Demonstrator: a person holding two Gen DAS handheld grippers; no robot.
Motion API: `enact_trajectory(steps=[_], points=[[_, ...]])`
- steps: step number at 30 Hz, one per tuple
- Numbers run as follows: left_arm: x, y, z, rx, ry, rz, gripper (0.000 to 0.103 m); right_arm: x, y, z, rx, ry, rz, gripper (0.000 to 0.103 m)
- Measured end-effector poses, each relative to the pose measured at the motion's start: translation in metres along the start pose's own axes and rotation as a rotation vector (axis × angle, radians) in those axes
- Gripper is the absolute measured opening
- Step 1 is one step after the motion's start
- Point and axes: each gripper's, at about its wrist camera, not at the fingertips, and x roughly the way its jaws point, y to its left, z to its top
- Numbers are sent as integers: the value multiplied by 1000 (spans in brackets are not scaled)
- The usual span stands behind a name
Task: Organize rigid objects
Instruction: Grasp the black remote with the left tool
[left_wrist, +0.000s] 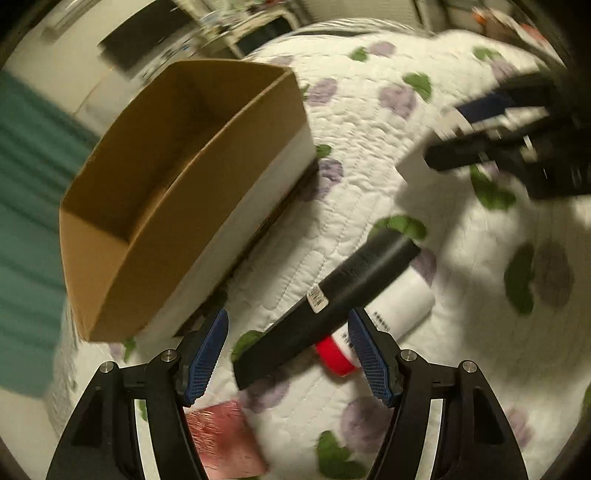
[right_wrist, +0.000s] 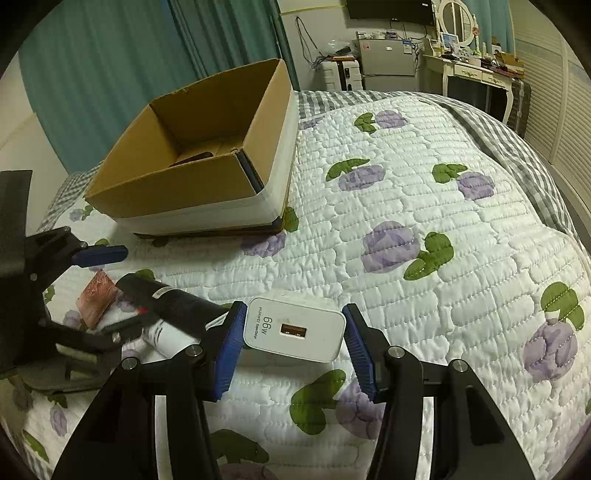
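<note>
The right gripper clasps a smooth white boxy charger; the left gripper gapes over a matte black tube on the quilt.

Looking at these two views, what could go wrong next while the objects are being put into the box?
1. The right hand-held gripper pinches the white charger only at its side edges; it may slip out.
2. The black tube lies across the white tube, so the open left hand-held gripper may knock one away.
3. The cardboard box sits on the soft quilt and may tip.
</note>
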Motion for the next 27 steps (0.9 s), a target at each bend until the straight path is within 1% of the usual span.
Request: enact_trajectory(steps=[2, 4, 6, 8, 10, 12, 14, 15, 16, 18, 20, 23, 24, 27], points=[[2, 8, -4, 4, 16, -1, 70, 1, 0, 0, -2, -1, -1, 53], [4, 14, -9, 6, 33, 19, 70, 1, 1, 0, -5, -2, -1, 53], [7, 19, -13, 16, 42, 8, 68, 1, 0, 1, -6, -3, -2, 53], [10, 17, -15, 43, 50, 10, 67, 1, 1, 1, -6, -2, -2, 53], [15, 13, -17, 102, 67, 15, 67, 1, 1, 1, -6, -2, -3, 53], [18, 10, -18, 119, 69, 7, 66, 1, 1, 1, -7, -3, -3, 53], [24, 1, -15, 135, 77, 0, 58, 2, 1, 1, -9, -3, -5, 53], [27, -2, -13, 147, 74, -7, 44, 2, 1, 1, -11, -2, -7, 53], [30, -3, -10, 145, 71, -20, 35, 2, 1, 1, -11, -2, -8, 53], [40, -10, -3, 155, 80, -18, 35, 2, 1, 1, -11, -4, -8, 53], [43, -16, 1, 170, 71, -20, 35, 2, 1, 1, -9, -3, -6, 53], [38, -22, 12, 118, 36, -51, 34, 3, 1, 1, -6, -3, -7, 53], [36, -23, 15, 101, 20, -56, 32, 3, 1, 1, -7, -4, -7, 53], [27, -32, 20, 73, -8, -44, 30, 3, 1, 0, -10, -5, -8, 53]])
